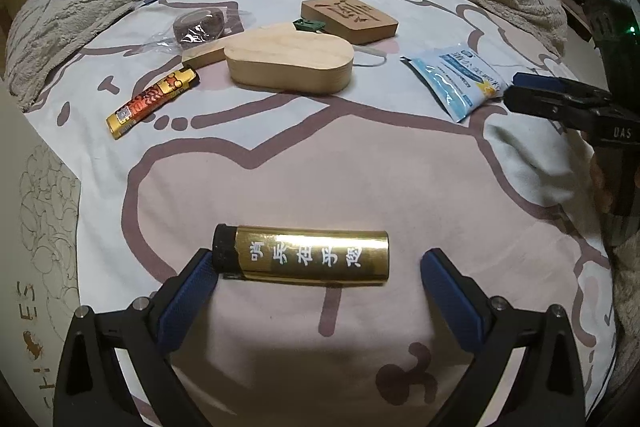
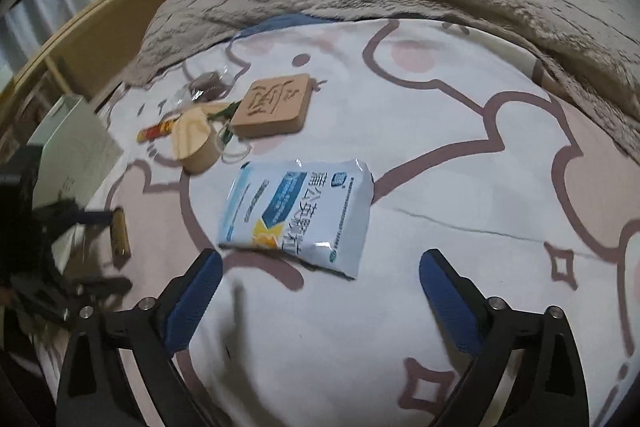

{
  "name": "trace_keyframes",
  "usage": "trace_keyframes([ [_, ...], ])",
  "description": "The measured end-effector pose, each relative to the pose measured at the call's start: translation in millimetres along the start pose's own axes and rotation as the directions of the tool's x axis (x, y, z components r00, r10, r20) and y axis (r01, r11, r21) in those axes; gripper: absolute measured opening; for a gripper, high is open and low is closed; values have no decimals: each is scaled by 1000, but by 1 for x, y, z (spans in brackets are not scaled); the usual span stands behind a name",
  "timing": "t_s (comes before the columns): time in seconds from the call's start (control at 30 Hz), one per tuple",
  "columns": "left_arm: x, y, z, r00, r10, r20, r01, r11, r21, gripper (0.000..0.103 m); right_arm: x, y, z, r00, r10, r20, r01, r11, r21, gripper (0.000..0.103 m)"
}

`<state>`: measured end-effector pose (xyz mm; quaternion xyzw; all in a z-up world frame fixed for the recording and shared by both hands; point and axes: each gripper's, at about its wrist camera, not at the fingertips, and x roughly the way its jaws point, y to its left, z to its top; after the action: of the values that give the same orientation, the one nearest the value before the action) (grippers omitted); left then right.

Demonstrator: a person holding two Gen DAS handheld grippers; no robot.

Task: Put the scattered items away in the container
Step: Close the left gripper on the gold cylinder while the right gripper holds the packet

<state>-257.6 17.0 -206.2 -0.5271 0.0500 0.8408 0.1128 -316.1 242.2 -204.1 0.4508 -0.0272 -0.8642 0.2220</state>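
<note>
While the left gripper (image 1: 316,263) is hovering with jaws open around the gold lighter (image 1: 302,254) lying on the bed sheet (image 1: 280,155), neither pad is pressing it. The wooden box (image 1: 290,63) is sitting beyond, lid on. The right gripper (image 2: 320,267), jaws wide and empty, is standing just short of the white sachet (image 2: 298,211).

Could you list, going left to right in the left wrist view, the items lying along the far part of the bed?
Red and gold lighter → wooden box → carved wooden block → white and blue sachet → right gripper.
</note>
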Motion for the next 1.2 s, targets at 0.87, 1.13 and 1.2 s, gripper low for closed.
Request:
trace_keyframes([
  [0.87,-1,-3,-3,1000,9,20,-8,999,-41,82,49,37,15,960,-279,5,279,960,22,103],
  [1.13,0,-3,-2,1000,12,17,-11,999,-51,83,52,40,12,952,-305,-4,305,952,3,103],
  [1.2,0,-4,-2,1000,14,19,-13,999,-50,83,51,40,10,951,-308,6,308,951,-1,103],
])
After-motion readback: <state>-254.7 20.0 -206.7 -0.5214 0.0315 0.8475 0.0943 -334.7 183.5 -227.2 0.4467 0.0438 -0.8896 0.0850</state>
